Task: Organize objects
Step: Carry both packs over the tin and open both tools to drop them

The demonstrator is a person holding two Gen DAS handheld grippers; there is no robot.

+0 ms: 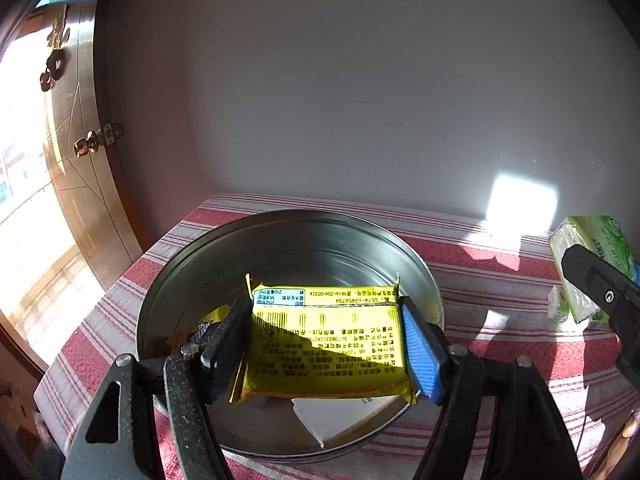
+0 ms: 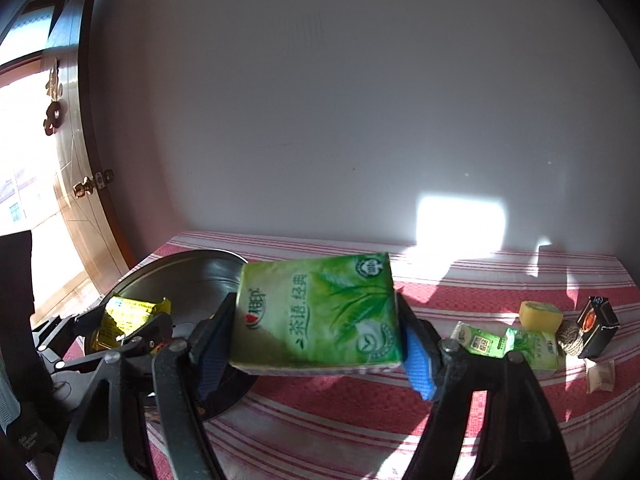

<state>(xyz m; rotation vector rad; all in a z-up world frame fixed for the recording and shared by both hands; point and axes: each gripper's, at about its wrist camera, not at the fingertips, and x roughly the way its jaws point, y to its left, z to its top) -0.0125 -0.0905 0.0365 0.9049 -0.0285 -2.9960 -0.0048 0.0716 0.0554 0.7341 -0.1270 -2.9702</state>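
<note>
Over the tin (image 1: pixel 280 240) on the bench (image 1: pixel 500 344), the left claw (image 1: pixel 326 344) clenches a yellow packet (image 1: pixel 324 344), long axis across the jaws. The right claw (image 2: pixel 316 340) grasps a green tissue pack (image 2: pixel 316 312) just right of the tin, nothing between; more items lie far right.

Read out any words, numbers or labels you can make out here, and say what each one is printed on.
"茶语.经典": front of the green tissue pack held in the right claw.
"0574-63456754": upside down on the yellow snack packet held in the left claw.
The packet's other small print, the small green packs' print and the black box label: too small or blurred.
</note>
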